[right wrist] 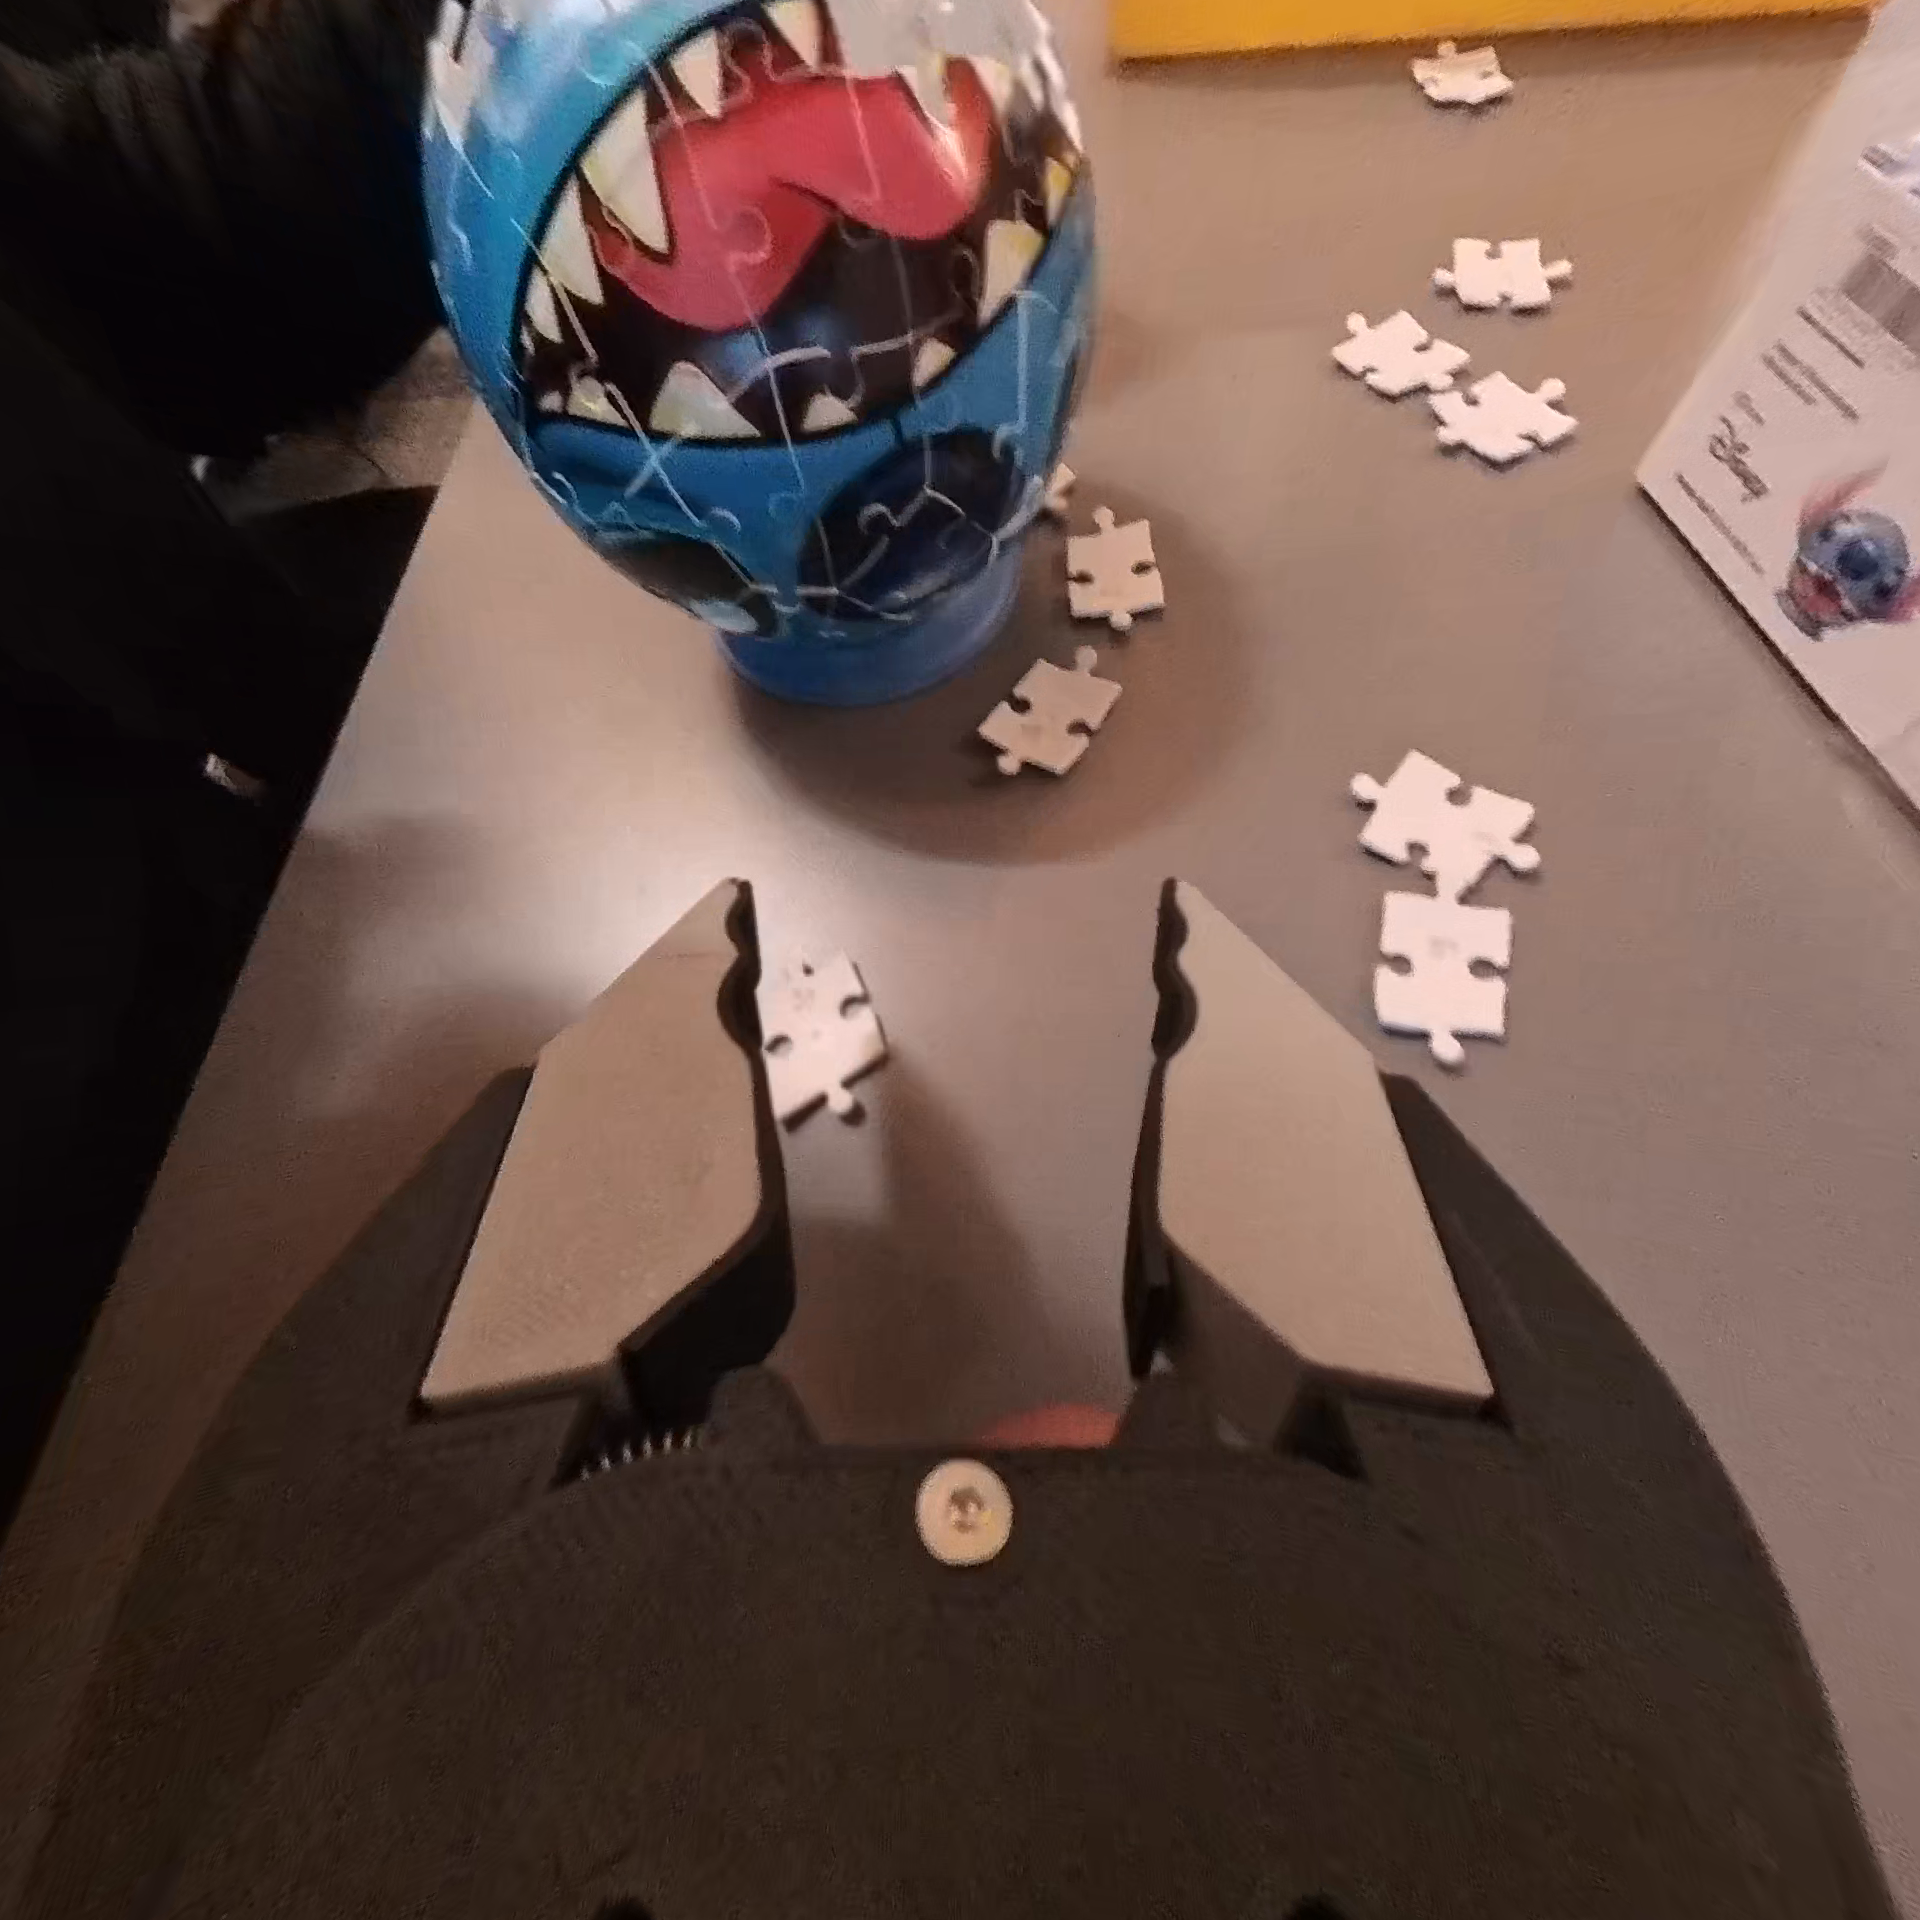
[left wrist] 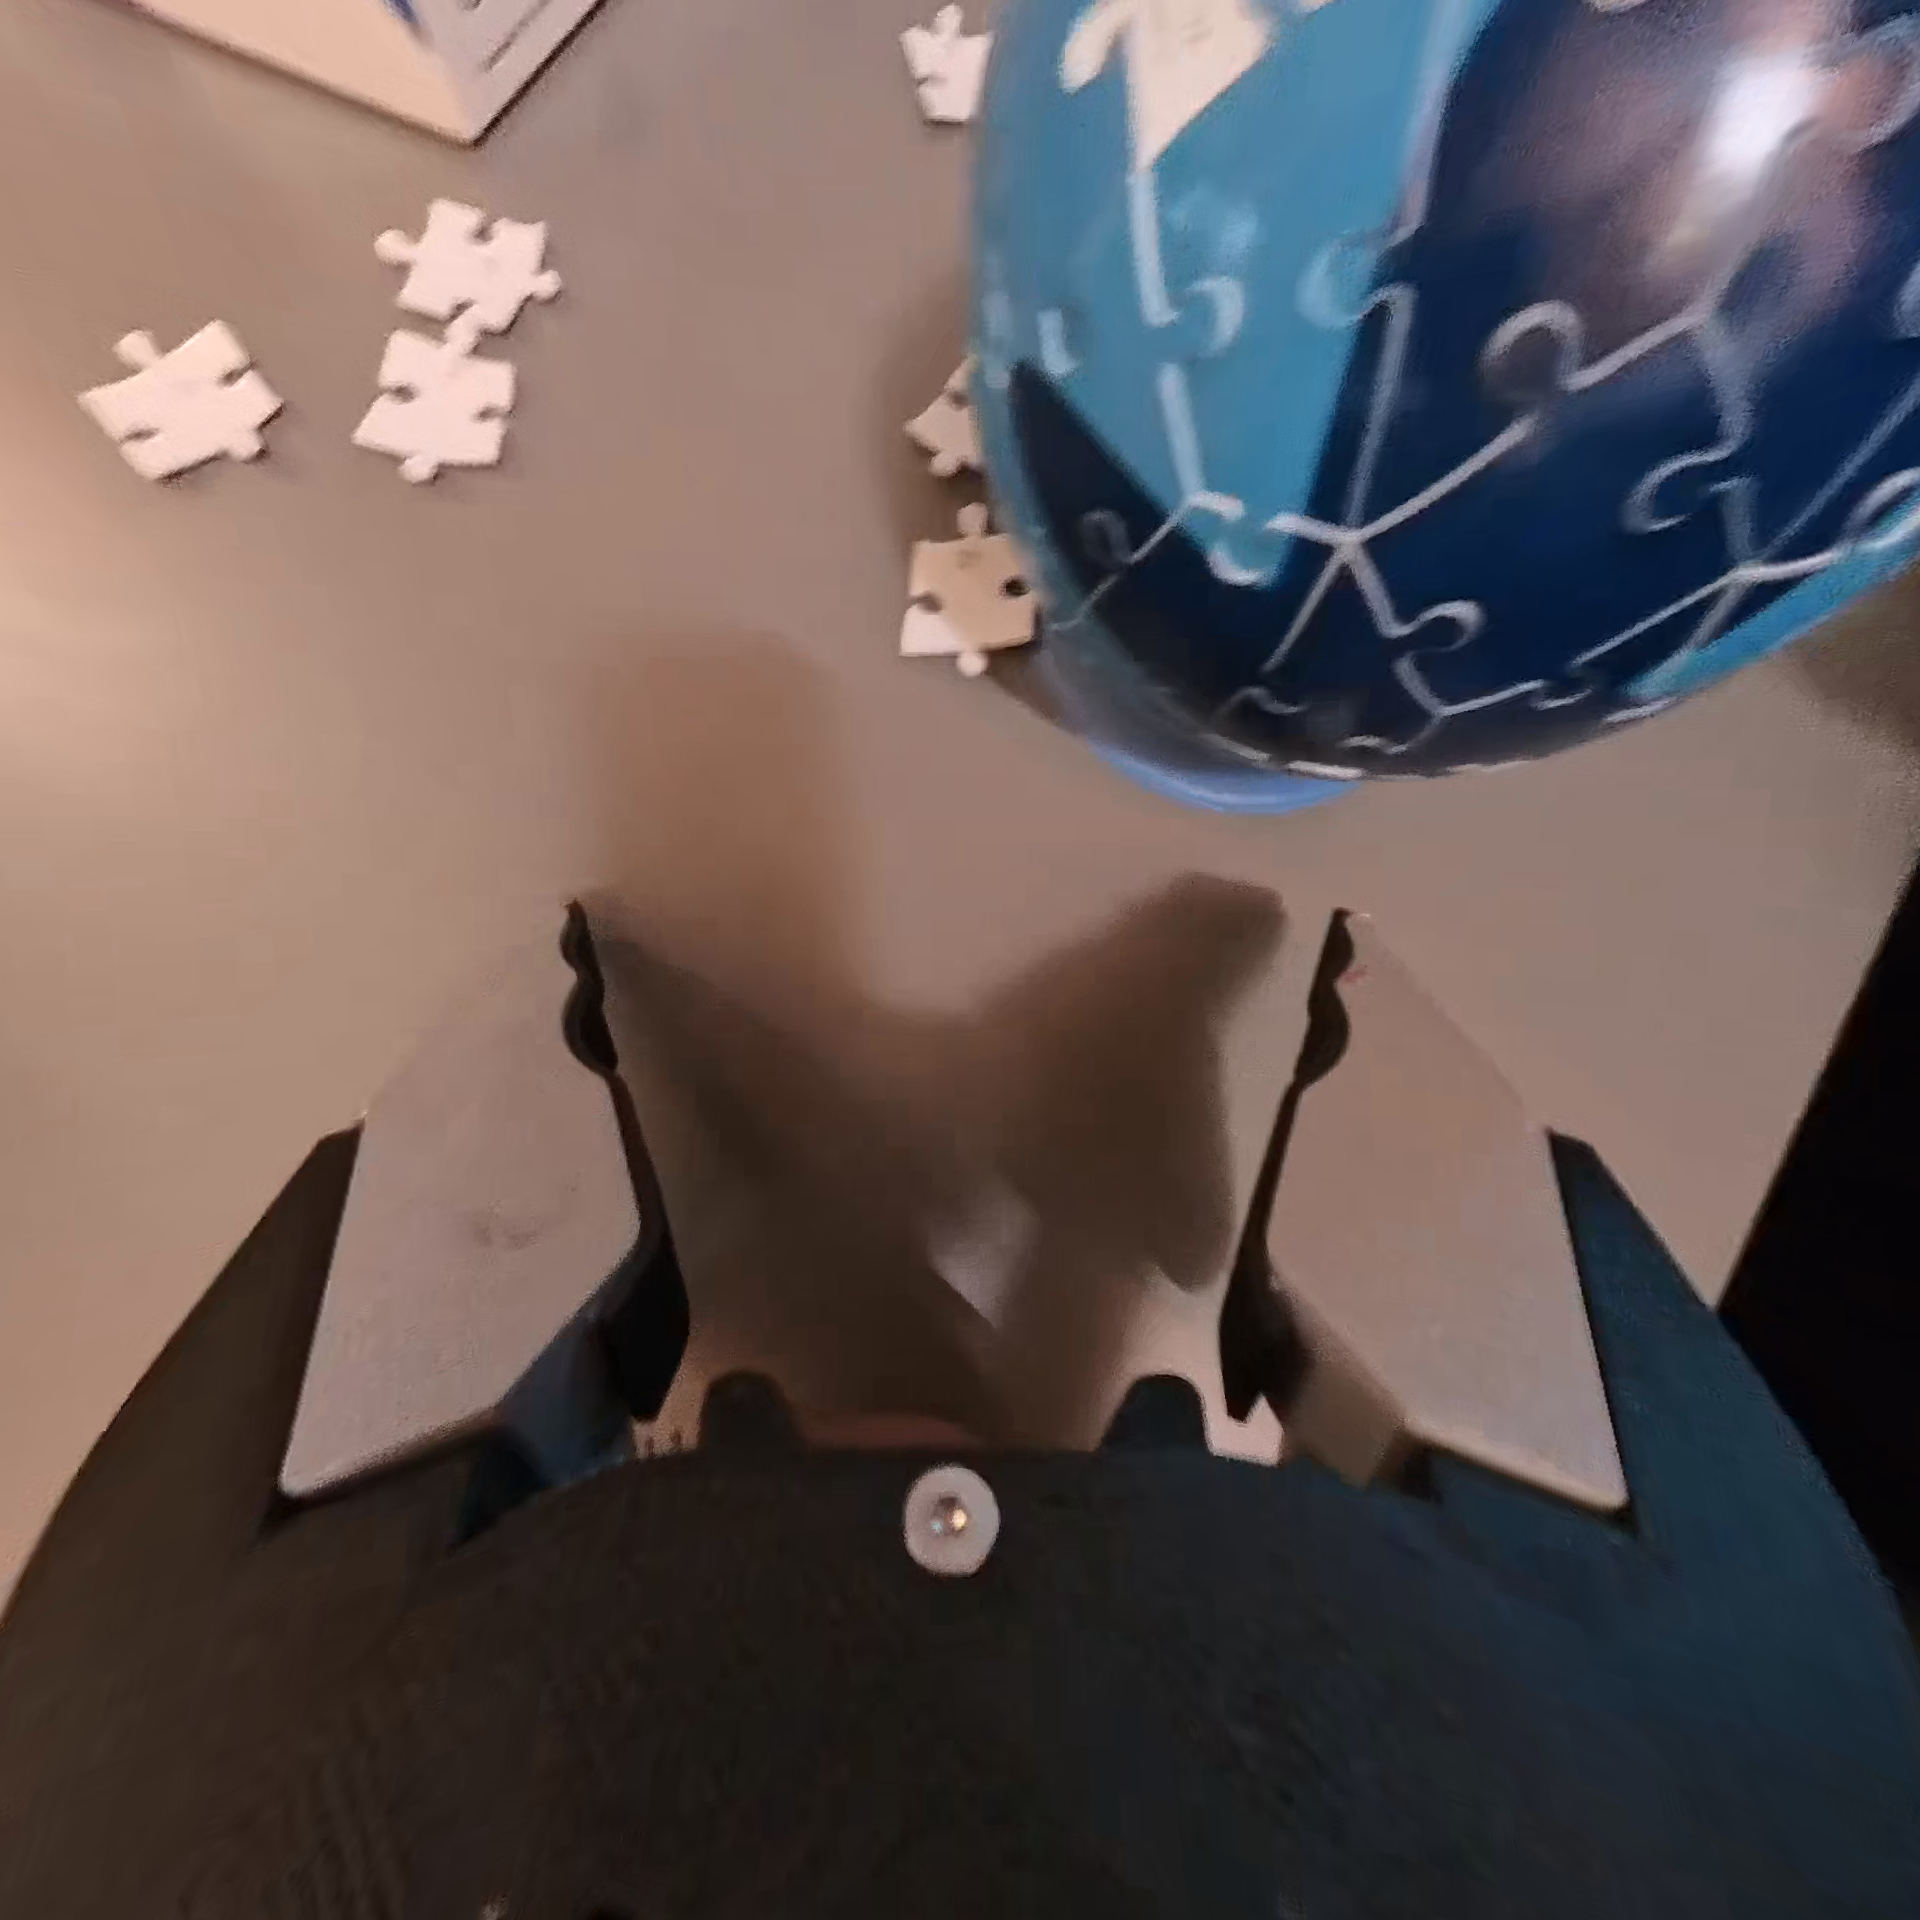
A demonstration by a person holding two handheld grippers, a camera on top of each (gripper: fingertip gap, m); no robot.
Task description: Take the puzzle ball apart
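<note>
The blue puzzle ball [right wrist: 758, 343], printed with a toothy mouth and red tongue, stands on a light blue ring stand [right wrist: 862, 665] on the grey table. In the left wrist view the ball [left wrist: 1455, 395] fills the upper right, blurred. My left gripper [left wrist: 961, 914] is open and empty, below and left of the ball, apart from it. My right gripper [right wrist: 956, 894] is open and empty, in front of the ball. A loose white piece [right wrist: 821, 1029] lies on the table just inside its left finger. Several white pieces [right wrist: 1049, 717] lie face down around the stand.
More loose pieces [right wrist: 1444, 821] lie to the right and, in the left wrist view, at the upper left [left wrist: 447, 343]. The white puzzle box [right wrist: 1808, 436] lies at the right. The table's left edge [right wrist: 343, 665] drops to a dark area. A yellow object [right wrist: 1455, 26] sits at the far edge.
</note>
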